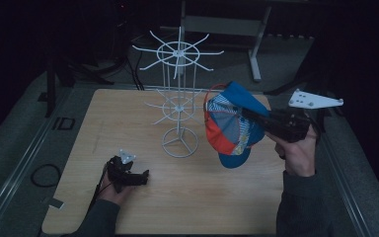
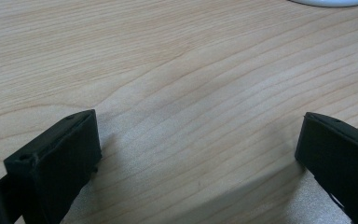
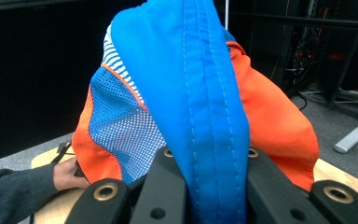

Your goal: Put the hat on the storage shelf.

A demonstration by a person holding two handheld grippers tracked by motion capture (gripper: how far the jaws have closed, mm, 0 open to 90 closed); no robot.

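Observation:
A blue, orange and white mesh cap [image 1: 233, 123] hangs in the air right of the white wire rack [image 1: 179, 94]. My right gripper [image 1: 249, 114] is shut on the cap, pinching its blue fabric [image 3: 205, 107] between the jaws [image 3: 209, 186]. The cap sits level with the rack's lower ring of hooks, a short way to its right. My left gripper [image 1: 140, 177] rests low on the wooden table [image 1: 128, 113] near the front left, jaws wide open [image 2: 200, 149] with only bare wood between them.
The rack's round base [image 1: 179, 142] stands mid-table, and its white edge [image 2: 331, 2] shows in the left gripper view. A cable loop [image 1: 44, 175] lies on the floor left of the table. A metal frame leg [image 1: 255, 54] stands behind.

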